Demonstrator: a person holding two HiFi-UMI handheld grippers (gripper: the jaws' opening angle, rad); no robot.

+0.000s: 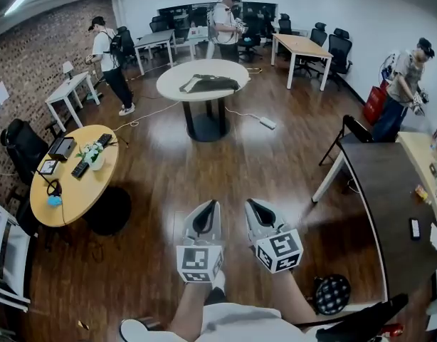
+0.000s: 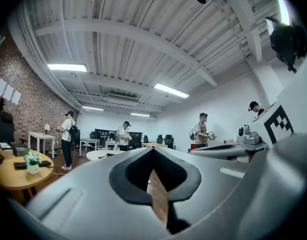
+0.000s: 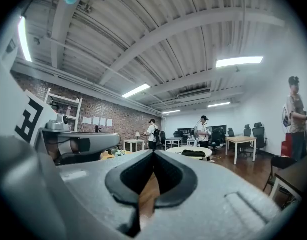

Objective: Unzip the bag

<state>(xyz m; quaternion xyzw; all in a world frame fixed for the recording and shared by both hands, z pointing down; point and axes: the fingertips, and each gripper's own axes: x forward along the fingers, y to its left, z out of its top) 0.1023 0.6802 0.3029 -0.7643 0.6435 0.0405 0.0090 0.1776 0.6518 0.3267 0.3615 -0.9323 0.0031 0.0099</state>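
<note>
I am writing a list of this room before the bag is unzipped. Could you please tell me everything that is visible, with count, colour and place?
bag: one, dark, lying on the white round table
white round table: one, white, far ahead in the middle
yellow round table: one, yellow, at the left
plant: one, green and white, on the yellow round table
wooden desk: one, light wood, far right
dark table: one, dark brown, near right
office chairs: several, black, mostly at the far wall
power strip: one, white, on the floor
other people: three, standing at left, far end and right
left gripper: one, grey, low centre, shut, empty
right gripper: one, grey, beside it, shut, empty
</note>
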